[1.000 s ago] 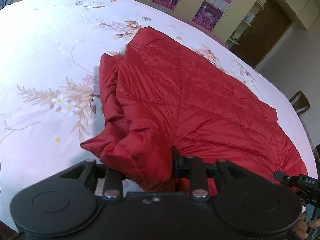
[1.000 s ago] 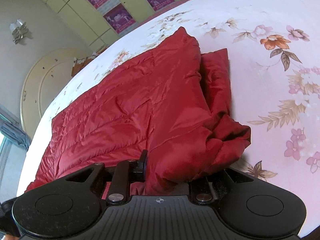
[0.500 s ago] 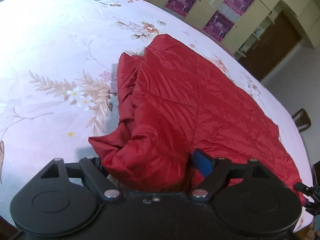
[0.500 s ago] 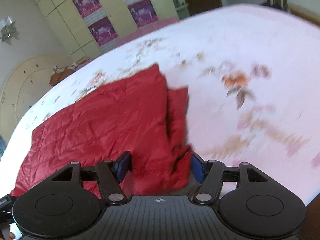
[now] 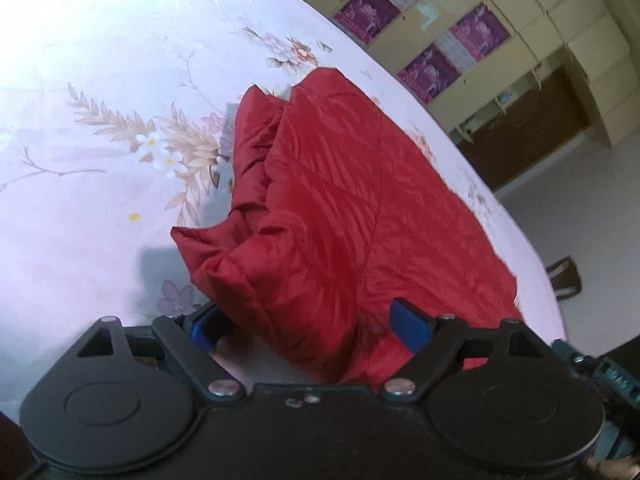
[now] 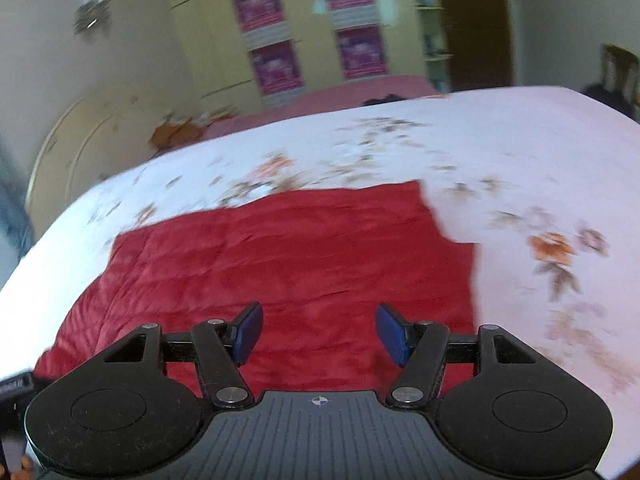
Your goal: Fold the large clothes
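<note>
A red quilted jacket [image 5: 340,200] lies folded on the floral bed sheet [image 5: 100,80]. Its near left corner is bunched up in a puffy fold. My left gripper [image 5: 308,328] is open just above the bed, and this bunched corner lies loosely between its blue pads [image 5: 412,330] without being squeezed. In the blurred right wrist view the jacket [image 6: 280,256] spreads out flat as a wide red rectangle. My right gripper [image 6: 320,332] hovers open over the jacket's near edge with nothing between its fingers.
Pale yellow wardrobes with purple posters [image 5: 424,68] and a brown door [image 5: 532,128] stand beyond the bed. A chair [image 5: 564,276] is by the bed's far right side. A curved headboard [image 6: 92,136] is at the left in the right wrist view. Bare sheet [image 6: 540,160] surrounds the jacket.
Both grippers, shut on the jacket's near edge a second ago, have opened and let it go. The right gripper has risen and rolled level; the left has shifted a little.
</note>
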A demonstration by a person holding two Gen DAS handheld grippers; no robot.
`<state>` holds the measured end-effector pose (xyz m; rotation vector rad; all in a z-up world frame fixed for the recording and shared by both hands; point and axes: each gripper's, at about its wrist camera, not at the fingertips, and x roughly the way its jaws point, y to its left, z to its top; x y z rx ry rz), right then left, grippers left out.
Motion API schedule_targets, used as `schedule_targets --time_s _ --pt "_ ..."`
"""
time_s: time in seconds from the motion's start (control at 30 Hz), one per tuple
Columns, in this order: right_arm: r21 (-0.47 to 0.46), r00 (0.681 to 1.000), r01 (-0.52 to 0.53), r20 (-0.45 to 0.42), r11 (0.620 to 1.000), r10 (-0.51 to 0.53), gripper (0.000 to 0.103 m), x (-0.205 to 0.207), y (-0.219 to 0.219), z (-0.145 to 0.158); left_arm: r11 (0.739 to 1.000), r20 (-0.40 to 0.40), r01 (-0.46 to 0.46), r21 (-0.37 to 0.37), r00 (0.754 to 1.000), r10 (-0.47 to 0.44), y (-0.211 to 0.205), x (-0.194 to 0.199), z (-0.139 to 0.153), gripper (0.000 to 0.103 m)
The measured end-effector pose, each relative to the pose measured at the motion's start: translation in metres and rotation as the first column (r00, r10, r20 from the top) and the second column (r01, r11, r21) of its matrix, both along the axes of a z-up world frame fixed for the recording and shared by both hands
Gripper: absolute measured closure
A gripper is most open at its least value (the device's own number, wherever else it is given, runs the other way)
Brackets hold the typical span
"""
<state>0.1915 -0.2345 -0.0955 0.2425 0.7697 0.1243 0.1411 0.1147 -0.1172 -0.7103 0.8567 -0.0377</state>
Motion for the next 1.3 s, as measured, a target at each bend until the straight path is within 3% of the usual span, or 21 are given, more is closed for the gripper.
schedule_targets --time_s 0.17,0.2,0.27,0.4,0.47,0.67,0.73,0.9,1.03,1.17,1.3 --pt "-0.039 0.994 -0.111 0.008 0.993 0.111 0.043 0.020 0.046 -0.014 1.000 0.021 -0.026 0.004 0.999 0.026 -0.002 0.006 -0.002 0.031" --pt "-0.053 0.992 -0.126 0.007 0.991 0.127 0.059 0.025 0.054 -0.016 1.000 0.021 -0.028 0.005 0.999 0.028 -0.002 0.006 -0.002 0.033" --pt "-0.071 0.989 -0.146 -0.005 0.987 0.146 0.075 0.035 0.066 -0.022 0.999 0.016 -0.037 0.010 0.999 0.036 -0.002 0.007 -0.003 0.040" --pt "-0.109 0.986 -0.169 -0.021 0.980 0.168 0.076 0.056 0.082 -0.034 0.999 0.012 -0.042 0.008 0.999 0.042 -0.001 0.010 -0.003 0.054" --pt "-0.134 0.983 -0.184 -0.026 0.974 0.182 0.085 0.066 0.091 -0.037 0.999 0.012 -0.035 0.012 0.999 0.035 -0.002 0.010 -0.003 0.058" --pt "-0.184 0.967 -0.243 -0.123 0.952 0.223 0.087 0.087 0.113 -0.077 0.999 0.009 -0.035 -0.011 0.999 0.036 -0.002 0.011 -0.005 0.065" --pt "-0.199 0.967 -0.244 -0.118 0.949 0.224 0.087 0.085 0.115 -0.086 0.999 0.006 -0.034 -0.012 0.999 0.034 0.000 0.013 -0.007 0.065" --pt "-0.197 0.968 -0.241 -0.118 0.950 0.221 0.087 0.085 0.113 -0.074 0.999 -0.001 -0.042 -0.020 0.999 0.042 0.000 0.013 -0.008 0.065" --pt "-0.171 0.965 -0.254 -0.113 0.952 0.237 0.087 0.062 0.109 -0.061 0.998 -0.009 -0.046 -0.035 0.999 0.045 0.002 0.014 -0.008 0.065" --pt "-0.207 0.956 -0.284 -0.133 0.936 0.261 0.087 0.053 0.112 -0.072 0.998 -0.006 -0.051 -0.037 0.999 0.051 0.002 0.014 -0.008 0.065" --pt "-0.191 0.953 -0.291 -0.141 0.937 0.268 0.088 0.061 0.113 -0.085 0.998 0.010 -0.060 -0.007 0.998 0.060 -0.003 0.014 -0.004 0.073"
